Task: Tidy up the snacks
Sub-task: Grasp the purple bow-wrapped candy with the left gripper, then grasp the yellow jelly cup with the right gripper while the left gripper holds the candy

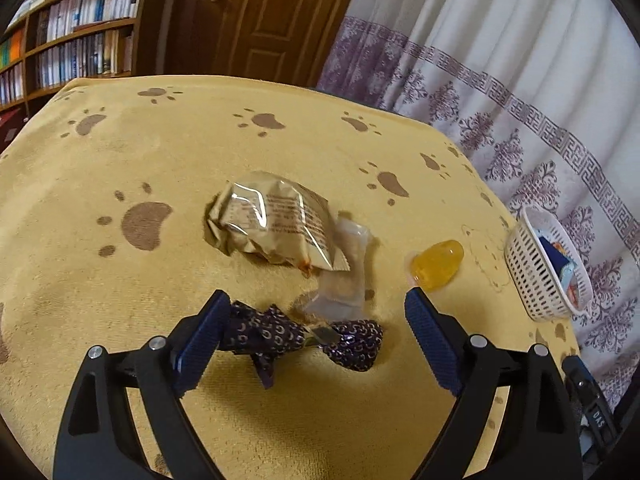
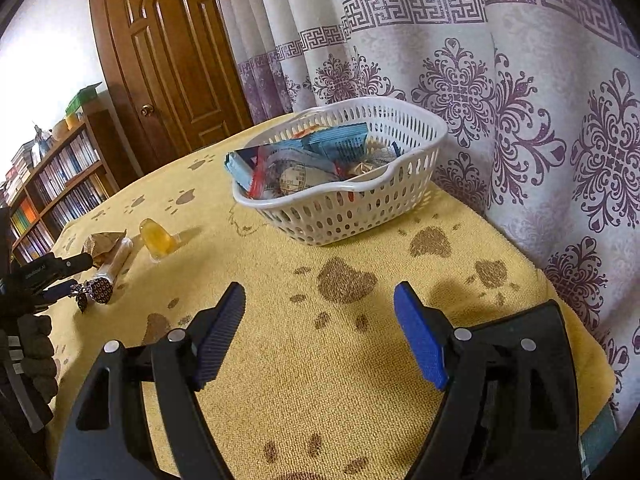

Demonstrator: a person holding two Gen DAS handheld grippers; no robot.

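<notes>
Ahead of our right claw [image 2: 320,320], spread and empty, the basket [image 2: 360,208] holds blue packets [image 2: 336,140]. Our left claw [image 1: 316,320] is spread around a purple candy [image 1: 280,336] on the worktop [image 1: 120,160].

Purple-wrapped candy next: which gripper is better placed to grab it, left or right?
Left. The left gripper is open around the purple-wrapped candy; the right gripper is open over bare cloth.

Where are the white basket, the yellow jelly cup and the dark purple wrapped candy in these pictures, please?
white basket [image 2: 340,216]: right wrist view, front perforated wall.
yellow jelly cup [image 1: 438,266]: left wrist view, middle of its body.
dark purple wrapped candy [image 1: 272,334]: left wrist view, wrapper's middle.
</notes>
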